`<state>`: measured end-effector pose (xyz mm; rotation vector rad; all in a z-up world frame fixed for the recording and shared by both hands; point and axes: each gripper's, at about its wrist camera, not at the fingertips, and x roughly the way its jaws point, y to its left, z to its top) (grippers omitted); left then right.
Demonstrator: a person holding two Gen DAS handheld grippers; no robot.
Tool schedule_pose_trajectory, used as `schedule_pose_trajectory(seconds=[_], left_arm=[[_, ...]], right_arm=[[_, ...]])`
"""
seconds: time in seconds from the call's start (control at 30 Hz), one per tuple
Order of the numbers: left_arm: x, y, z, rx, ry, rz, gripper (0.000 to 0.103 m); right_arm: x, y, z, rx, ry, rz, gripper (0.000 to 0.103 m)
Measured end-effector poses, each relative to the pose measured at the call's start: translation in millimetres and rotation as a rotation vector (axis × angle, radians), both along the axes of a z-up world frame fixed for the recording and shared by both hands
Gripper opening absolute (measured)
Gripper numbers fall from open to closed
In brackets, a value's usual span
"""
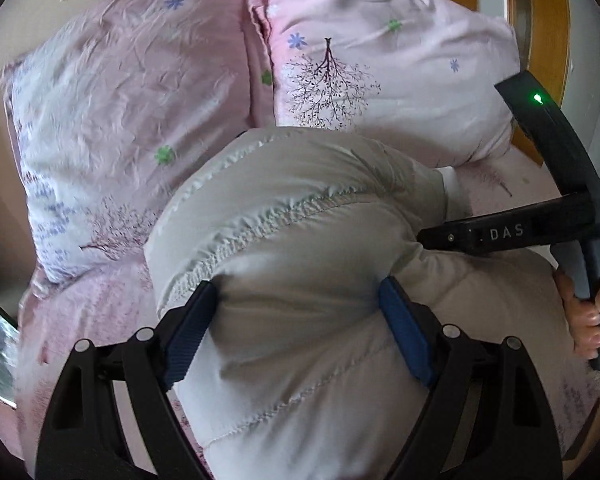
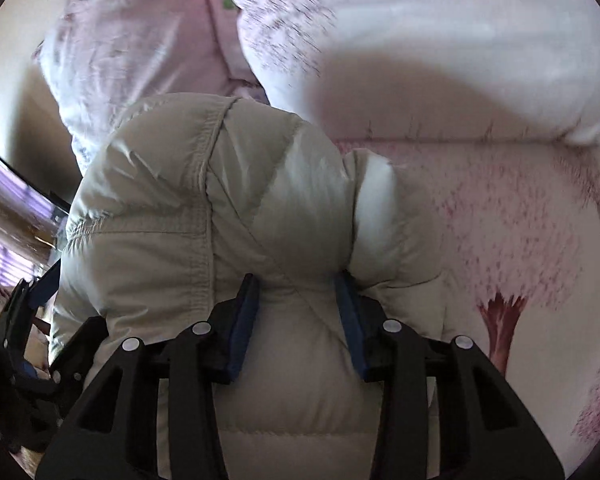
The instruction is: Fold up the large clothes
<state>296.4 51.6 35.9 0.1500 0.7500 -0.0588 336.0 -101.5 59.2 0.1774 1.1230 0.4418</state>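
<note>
Because the jacket is thick and puffy, each line below reads the hold as a way to keep its bulk in check.

Left hand-held gripper [image 1: 296, 312]: its blue pads [image 1: 190, 332] stand wide apart yet sink into the padding on both sides, so it is pinching a fat roll of the jacket. The wide hold looks meant to take in several padded layers at once.

Jacket [image 1: 300, 216]: a pale beige quilted down jacket, bunched into a rounded bundle and lying on the bed in front of the pillows. It is nearer the head edge of the bed than the foot, as far as these views show.

Long axis: in the left wrist view the bundle runs from the near lower edge up toward the pillows, its stitched seams crossing that line. Which end is collar or hem I cannot tell.

Right hand-held gripper [image 2: 296, 320]: its pads are drawn in closer and bite a narrower fold of the jacket [image 2: 204, 208]. From the left wrist view it [image 1: 424, 238] presses in from the right, probably to pin the fold.

Person's hand [image 1: 584, 312]: wrapped round the right grip handle.

Pillows [image 1: 124, 92]: two pink flowered ones at the head edge, just behind the jacket.

Bed [image 2: 500, 216]: pink printed sheet, bare to the right of the jacket, leaving room to lay the fold flat.
</note>
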Motion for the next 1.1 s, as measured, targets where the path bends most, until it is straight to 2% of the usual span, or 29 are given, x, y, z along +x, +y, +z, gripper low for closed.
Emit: schedule_pose_trajectory(seconds=[0.1,0.27,0.43,0.47,0.53,0.63,0.8,0.97,1.1], left_arm=[[-20,10,9,-0.029,-0.009,0.022,0.077],[-71,26,22,-0.05,-0.043,0.041,0.077],[-98,32,22,-0.125,-0.002,0.047,0.077],[-100,29,20,-0.127,0.015,0.04,0.077],[-99,23,15,-0.109,0.025,0.041,0.079],[-94,15,6,-0.078,0.027,0.048,0.088],[-79,10,-14,-0.055,0.044,0.053,0.099],[-71,12,-26,-0.065,0.058,0.069,0.101],[-80,16,-22,-0.101,0.061,0.081,0.098]], right_arm=[[-13,5,16,-0.03,-0.055,0.008,0.041],[-80,-4,53,-0.017,-0.206,0.048,0.044],[-135,-7,55,-0.056,-0.268,0.071,0.048],[-140,-5,53,-0.078,-0.279,0.066,0.052],[-144,-1,46,-0.13,-0.285,0.048,0.058],[-132,2,25,-0.144,-0.244,0.034,0.062],[-127,-8,-4,-0.087,-0.201,0.019,0.065],[-118,-14,-17,-0.053,-0.186,0.009,0.066],[-124,-14,-7,-0.071,-0.208,-0.003,0.066]])
